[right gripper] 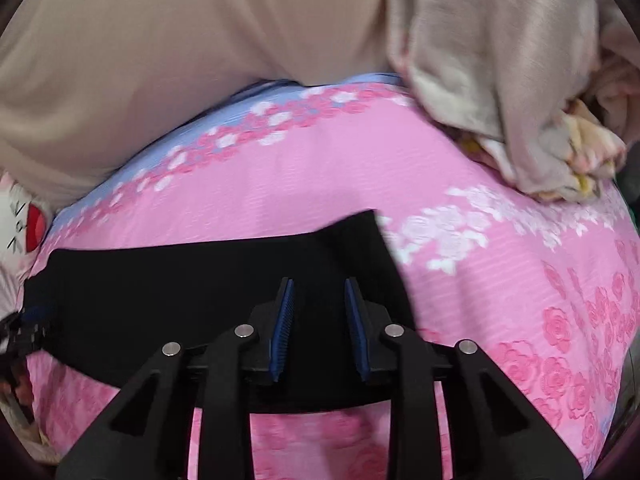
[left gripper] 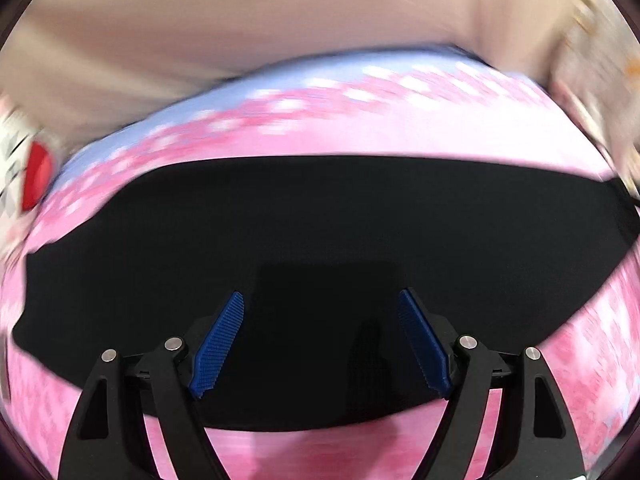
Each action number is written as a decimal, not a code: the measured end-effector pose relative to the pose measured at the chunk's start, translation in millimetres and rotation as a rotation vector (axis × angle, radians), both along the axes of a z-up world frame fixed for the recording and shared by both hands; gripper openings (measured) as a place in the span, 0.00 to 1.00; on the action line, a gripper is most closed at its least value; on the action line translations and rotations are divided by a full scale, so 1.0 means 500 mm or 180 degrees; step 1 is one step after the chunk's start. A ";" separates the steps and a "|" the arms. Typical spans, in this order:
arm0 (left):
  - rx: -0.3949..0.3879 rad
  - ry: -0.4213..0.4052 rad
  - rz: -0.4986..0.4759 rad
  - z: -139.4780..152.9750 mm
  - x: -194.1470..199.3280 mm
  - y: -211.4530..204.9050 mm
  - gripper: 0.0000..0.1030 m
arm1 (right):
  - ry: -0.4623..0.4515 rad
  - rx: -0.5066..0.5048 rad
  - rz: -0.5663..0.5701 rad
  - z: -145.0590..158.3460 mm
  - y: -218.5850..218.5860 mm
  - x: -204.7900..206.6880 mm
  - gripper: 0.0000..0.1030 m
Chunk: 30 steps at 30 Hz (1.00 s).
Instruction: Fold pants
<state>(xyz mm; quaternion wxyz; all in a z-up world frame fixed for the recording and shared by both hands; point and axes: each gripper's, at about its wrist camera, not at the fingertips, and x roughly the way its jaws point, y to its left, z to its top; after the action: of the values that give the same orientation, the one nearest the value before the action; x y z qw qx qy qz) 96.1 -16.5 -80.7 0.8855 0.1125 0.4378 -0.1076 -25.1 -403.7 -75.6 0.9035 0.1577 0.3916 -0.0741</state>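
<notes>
Pants (left gripper: 320, 240), black, lay flat on a pink floral sheet (right gripper: 304, 176). Above them the left hand-held gripper (left gripper: 320, 300) hung with its jaws spread wide, pinching nothing. Over their right end the right hand-held gripper (right gripper: 318, 284) had its jaws narrowly parted, nothing between. Beige cloth (right gripper: 500, 80) lay heaped beyond.

No readable text in either view

The only marks are a few black strokes on a white object with a red patch (right gripper: 24, 224) at the left edge of the right wrist view; they are blurred and cannot be made out as letters or numbers. The same object (left gripper: 28, 172) in the left wrist view is smeared by motion, its markings equally unreadable.
</notes>
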 end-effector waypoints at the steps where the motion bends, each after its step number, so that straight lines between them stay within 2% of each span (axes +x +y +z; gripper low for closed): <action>1: -0.0017 -0.0020 0.0216 0.000 0.016 0.057 0.76 | 0.0132 -0.0095 0.0029 -0.019 0.009 0.012 0.30; 2: -0.0011 -0.0023 0.0402 0.004 0.030 0.103 0.76 | 0.0239 -0.0156 0.0013 -0.036 0.014 0.019 0.30; 3: 0.0021 -0.0025 0.0614 0.005 0.044 0.155 0.76 | 0.0164 -0.0184 -0.0021 -0.046 0.016 0.015 0.30; 6: 0.0372 -0.0090 0.1327 -0.003 0.094 0.335 0.76 | 0.0120 -0.0007 -0.0126 -0.039 0.001 0.004 0.31; 8: 0.0663 -0.0128 0.1810 -0.019 0.125 0.461 0.75 | 0.0143 -0.0041 -0.0147 -0.038 0.003 0.004 0.31; 9: 0.0772 -0.0112 0.1976 -0.032 0.136 0.511 0.78 | 0.0149 -0.0084 -0.0161 -0.036 0.010 0.003 0.31; 10: 0.0804 -0.0084 0.2141 -0.051 0.146 0.571 0.91 | 0.0157 -0.0094 -0.0172 -0.037 0.011 0.010 0.31; 11: 0.0621 -0.0147 0.2203 -0.049 0.141 0.605 0.95 | 0.0166 -0.0090 -0.0191 -0.036 0.012 0.010 0.31; 12: 0.0362 -0.0062 0.2282 -0.041 0.135 0.633 0.95 | 0.0178 -0.0055 -0.0241 -0.033 0.008 0.013 0.31; 13: 0.0334 -0.0056 0.2346 -0.030 0.132 0.637 0.91 | 0.0176 -0.0004 -0.0295 -0.027 0.003 0.022 0.31; 14: 0.0385 -0.0166 0.2395 -0.008 0.127 0.630 0.83 | 0.0145 0.0040 -0.0312 -0.021 -0.002 0.031 0.32; 15: 0.0412 -0.0318 0.2351 0.016 0.121 0.615 0.83 | 0.0075 0.0053 -0.0303 -0.004 0.004 0.036 0.33; 17: 0.0278 -0.0625 0.2083 0.070 0.113 0.566 0.85 | -0.0046 -0.0054 -0.0232 0.039 0.044 0.060 0.33; 20: 0.0018 -0.0804 0.1579 0.121 0.125 0.467 0.85 | -0.0168 -0.0163 0.0020 0.075 0.121 0.098 0.34; 22: -0.0091 -0.0825 0.1222 0.131 0.134 0.382 0.85 | -0.0221 -0.0073 0.0309 0.079 0.195 0.131 0.34; 24: -0.0168 -0.0748 0.0918 0.123 0.136 0.307 0.86 | -0.0174 -0.0049 0.0588 0.063 0.276 0.166 0.35; 26: -0.0186 -0.0624 0.0621 0.092 0.152 0.231 0.86 | -0.0111 -0.0057 0.0853 0.037 0.346 0.201 0.35; 28: -0.0044 -0.0512 0.0454 0.056 0.172 0.171 0.86 | -0.0010 -0.0232 0.0991 0.008 0.390 0.233 0.35; 30: 0.0172 -0.0421 0.0387 0.010 0.190 0.127 0.86 | 0.0168 -0.0561 0.0879 -0.025 0.391 0.258 0.35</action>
<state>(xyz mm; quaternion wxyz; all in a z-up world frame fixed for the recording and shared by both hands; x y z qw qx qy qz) 191.2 46.9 -75.8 0.9140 0.1163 0.3872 -0.0341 104.0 -208.0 -88.3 0.9048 0.0205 0.4251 0.0126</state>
